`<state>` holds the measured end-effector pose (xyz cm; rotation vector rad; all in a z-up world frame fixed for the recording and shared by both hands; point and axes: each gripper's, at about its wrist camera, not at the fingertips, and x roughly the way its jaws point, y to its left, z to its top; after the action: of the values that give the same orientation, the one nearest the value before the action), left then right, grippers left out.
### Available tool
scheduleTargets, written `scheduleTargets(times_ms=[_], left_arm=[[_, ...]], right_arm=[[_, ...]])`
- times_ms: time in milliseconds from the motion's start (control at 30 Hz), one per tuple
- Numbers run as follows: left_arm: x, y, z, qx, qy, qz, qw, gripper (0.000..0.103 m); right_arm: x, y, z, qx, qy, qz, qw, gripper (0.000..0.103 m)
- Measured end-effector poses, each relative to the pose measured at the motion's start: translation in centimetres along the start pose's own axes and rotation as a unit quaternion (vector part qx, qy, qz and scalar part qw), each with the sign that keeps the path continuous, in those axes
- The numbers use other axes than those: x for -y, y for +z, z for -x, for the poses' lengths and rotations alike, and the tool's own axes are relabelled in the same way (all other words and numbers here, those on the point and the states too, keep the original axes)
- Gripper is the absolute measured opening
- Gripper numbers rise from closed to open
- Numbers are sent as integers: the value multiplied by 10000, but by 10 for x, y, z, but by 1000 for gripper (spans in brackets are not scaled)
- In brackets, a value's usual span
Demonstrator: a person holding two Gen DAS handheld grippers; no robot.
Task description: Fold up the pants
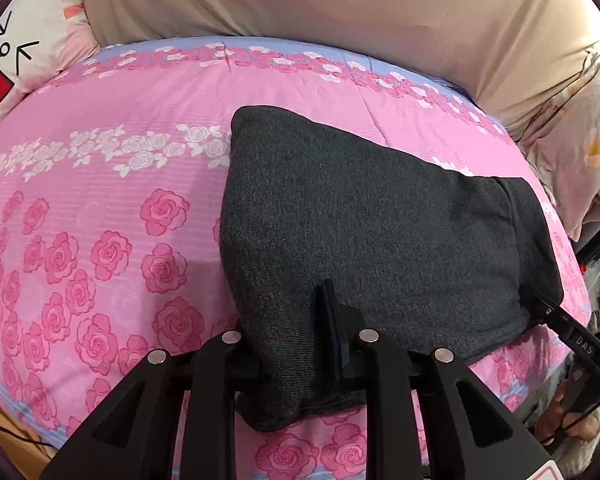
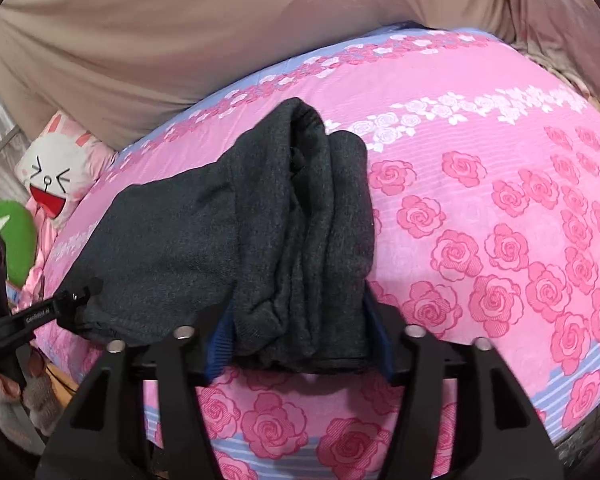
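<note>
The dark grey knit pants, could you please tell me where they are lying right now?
The dark grey knit pants lie folded on the pink rose-print bedsheet, near its front edge, in both wrist views, with the cartoon rabbit pillow beyond them.

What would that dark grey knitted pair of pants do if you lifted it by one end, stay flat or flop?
The dark grey knitted pants would probably flop: the stacked layers already sag and bulge over the pink rose-print bedsheet. The thick fabric looks fairly weighty, so the fold would likely slide apart. It seems grippy, not slippery, bunching between the right gripper fingers.

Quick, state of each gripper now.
Left gripper: shut on the dark grey pants.
Right gripper: fingers around the folded pants, grip cannot be told.
</note>
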<state>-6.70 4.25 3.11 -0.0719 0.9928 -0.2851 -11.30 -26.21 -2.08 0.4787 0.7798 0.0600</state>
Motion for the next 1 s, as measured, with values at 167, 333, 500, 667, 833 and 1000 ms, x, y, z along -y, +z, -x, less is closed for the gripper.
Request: scheduleTargets(times_ms=[167, 333, 500, 667, 833, 1000], left_arm=[[1, 3, 0, 9, 132, 23, 9999, 29], [-8, 5, -11, -35, -14, 357, 9994, 56], [-14, 10, -15, 27, -698, 657, 9954, 18], [-18, 18, 31, 396, -1400, 732, 9866, 11], [1, 29, 98, 977, -1615, 250, 9817, 10], [20, 46, 180, 1880, -1701, -330, 9668, 10]], right_arm=[[0, 0, -2, 7, 143, -7, 9999, 69], [-14, -3, -8, 140, -11, 278, 9995, 77], [-16, -3, -9, 188, 164, 183, 9995, 42], [-27, 4, 32, 519, 499, 214, 9972, 36], [-56, 17, 94, 1195, 672, 598, 9888, 36], [-84, 41, 165, 2177, 790, 1029, 9674, 36]])
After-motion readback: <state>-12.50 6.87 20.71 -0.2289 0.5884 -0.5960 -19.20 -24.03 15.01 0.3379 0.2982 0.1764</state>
